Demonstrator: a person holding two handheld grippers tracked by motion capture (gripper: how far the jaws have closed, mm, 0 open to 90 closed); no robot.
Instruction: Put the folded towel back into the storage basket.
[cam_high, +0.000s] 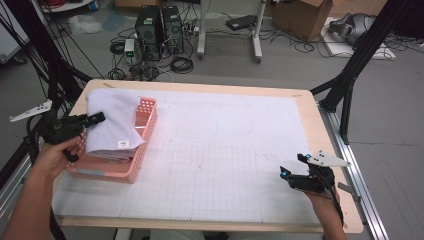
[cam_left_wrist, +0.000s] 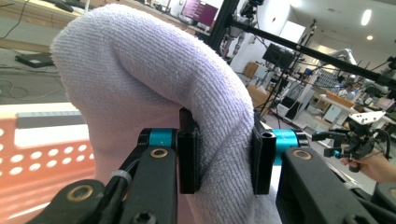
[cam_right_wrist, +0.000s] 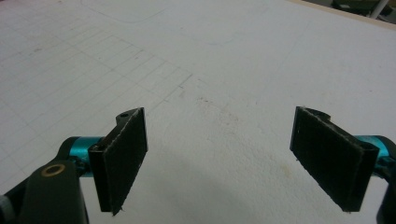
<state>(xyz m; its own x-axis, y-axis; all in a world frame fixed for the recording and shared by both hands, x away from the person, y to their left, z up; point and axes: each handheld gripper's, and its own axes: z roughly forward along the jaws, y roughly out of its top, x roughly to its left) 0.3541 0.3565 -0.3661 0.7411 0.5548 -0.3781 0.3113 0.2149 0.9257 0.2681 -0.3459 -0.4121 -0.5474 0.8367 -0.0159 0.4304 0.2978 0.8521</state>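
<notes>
Left gripper (cam_left_wrist: 224, 158) pinches white towel (cam_high: 112, 125), hiding most of pink basket (cam_high: 131, 170); right gripper (cam_right_wrist: 233, 158) wide open, empty.

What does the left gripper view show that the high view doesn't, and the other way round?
The left gripper view shows, close up, the left gripper with its jaws pressed on a thick fold of the white towel.

The high view shows the whole table, with the towel draped over the pink basket at the table's left end, and the person's left hand.

Both show the towel, the basket and the right gripper, jaws open above the mat.
</notes>
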